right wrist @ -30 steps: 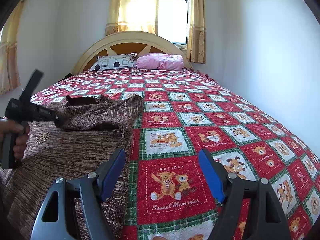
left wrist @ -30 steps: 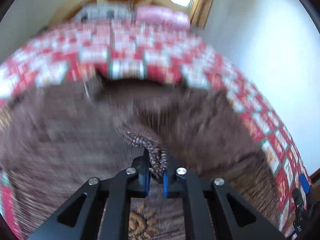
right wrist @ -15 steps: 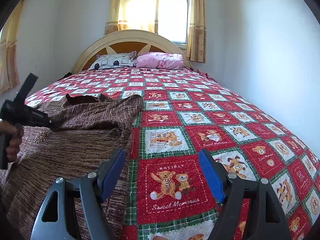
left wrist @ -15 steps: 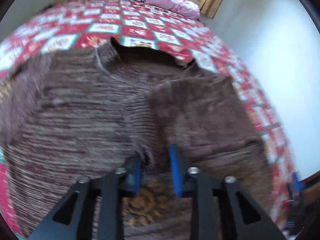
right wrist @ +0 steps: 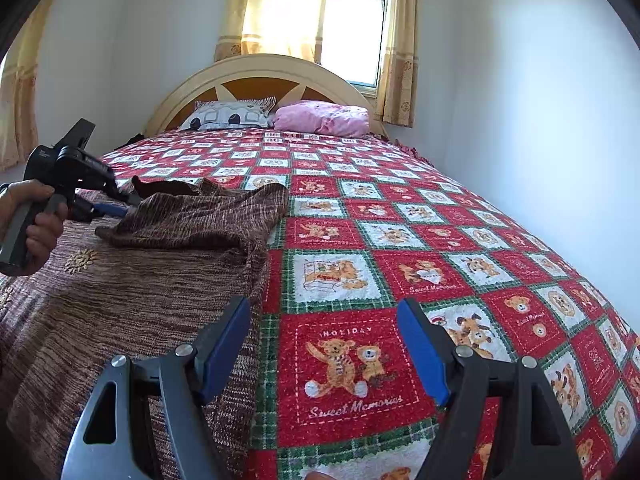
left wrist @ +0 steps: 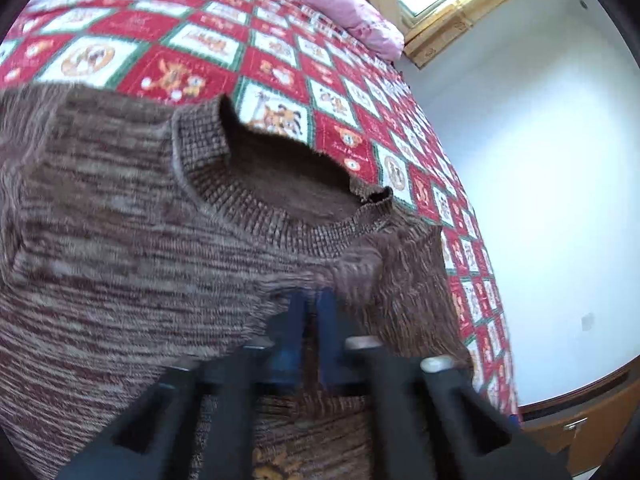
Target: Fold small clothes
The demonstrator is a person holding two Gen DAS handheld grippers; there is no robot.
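Note:
A brown knit sweater [left wrist: 120, 240] lies flat on the left side of the bed, its ribbed neck opening [left wrist: 288, 176] facing away from me. One sleeve [right wrist: 208, 216] is folded across the chest. My left gripper [left wrist: 312, 304] sits just below the collar, its jaws closing with the blue pads almost together on a bit of the knit. In the right wrist view a hand [right wrist: 40, 224] holds that left gripper [right wrist: 132, 204] at the edge of the folded sleeve. My right gripper [right wrist: 324, 344] hovers open over the quilt beside the sweater's [right wrist: 140, 280] right edge, holding nothing.
The bed carries a red, white and green teddy-bear quilt [right wrist: 400, 240]. A pink pillow [right wrist: 320, 118] and a patterned pillow [right wrist: 228, 114] lean on the cream headboard [right wrist: 260, 76]. A white wall runs along the bed's right side, with a curtained window behind the headboard.
The left gripper let go of the sleeve cuff, opened, rolled and moved up the sweater toward the collar, then came together again. The right gripper has stayed still.

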